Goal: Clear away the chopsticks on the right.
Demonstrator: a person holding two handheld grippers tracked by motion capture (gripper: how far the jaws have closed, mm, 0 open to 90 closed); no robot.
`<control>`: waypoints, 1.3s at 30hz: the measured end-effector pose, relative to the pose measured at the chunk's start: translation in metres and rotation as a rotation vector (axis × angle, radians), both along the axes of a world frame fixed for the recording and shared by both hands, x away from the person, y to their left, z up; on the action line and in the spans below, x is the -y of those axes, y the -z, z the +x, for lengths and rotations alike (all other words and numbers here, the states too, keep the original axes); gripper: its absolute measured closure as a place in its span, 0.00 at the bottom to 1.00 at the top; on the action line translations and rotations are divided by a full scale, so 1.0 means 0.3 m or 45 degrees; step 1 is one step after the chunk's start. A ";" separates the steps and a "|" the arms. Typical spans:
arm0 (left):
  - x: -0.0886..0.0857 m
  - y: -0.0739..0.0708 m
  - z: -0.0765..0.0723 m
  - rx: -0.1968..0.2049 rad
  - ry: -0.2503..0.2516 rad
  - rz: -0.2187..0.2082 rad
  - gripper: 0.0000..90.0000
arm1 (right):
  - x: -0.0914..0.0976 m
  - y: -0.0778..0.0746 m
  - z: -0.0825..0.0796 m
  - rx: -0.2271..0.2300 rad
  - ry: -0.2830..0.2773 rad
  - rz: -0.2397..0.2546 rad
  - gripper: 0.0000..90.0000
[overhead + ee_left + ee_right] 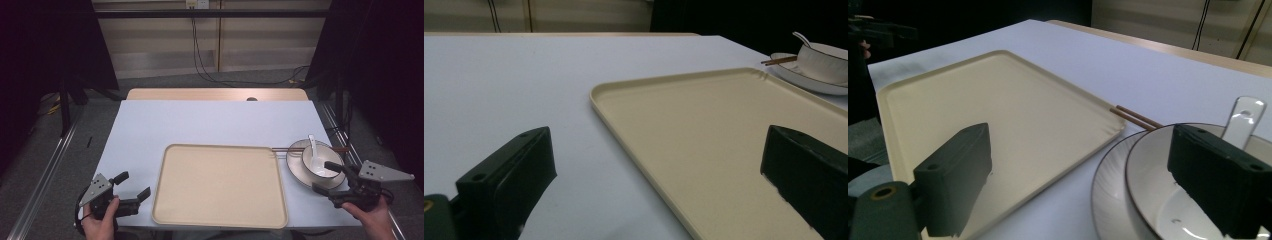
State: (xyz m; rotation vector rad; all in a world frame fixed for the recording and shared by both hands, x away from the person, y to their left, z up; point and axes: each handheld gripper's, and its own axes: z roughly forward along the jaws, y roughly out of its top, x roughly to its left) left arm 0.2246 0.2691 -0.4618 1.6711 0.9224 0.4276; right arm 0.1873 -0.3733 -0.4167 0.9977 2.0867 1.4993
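Bowl (320, 165) sits on plate (296, 167); right gripper (331, 178) jaws spread wide at its rim for grasping; left gripper (134, 186) idles wide open.

The plate (296, 167) hides the middle of the chopsticks (280, 148) beneath it.

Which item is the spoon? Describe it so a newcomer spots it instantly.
Start at the big beige tray in the middle of the white table. Just past its right edge a white bowl sits on a plate. The spoon is the white piece standing in that bowl, unlike the brown chopsticks lying flat behind.
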 end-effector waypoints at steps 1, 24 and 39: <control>-0.001 0.001 0.001 -0.002 -0.005 0.006 0.01 | 0.023 -0.014 0.017 -0.006 -0.007 -0.029 0.13; -0.005 0.004 0.009 -0.012 -0.007 0.042 0.01 | 0.315 -0.092 0.362 -0.123 -0.076 -0.303 0.58; -0.007 0.007 0.012 -0.025 -0.009 0.054 0.01 | 0.338 -0.018 0.542 -0.357 -0.219 -0.646 0.76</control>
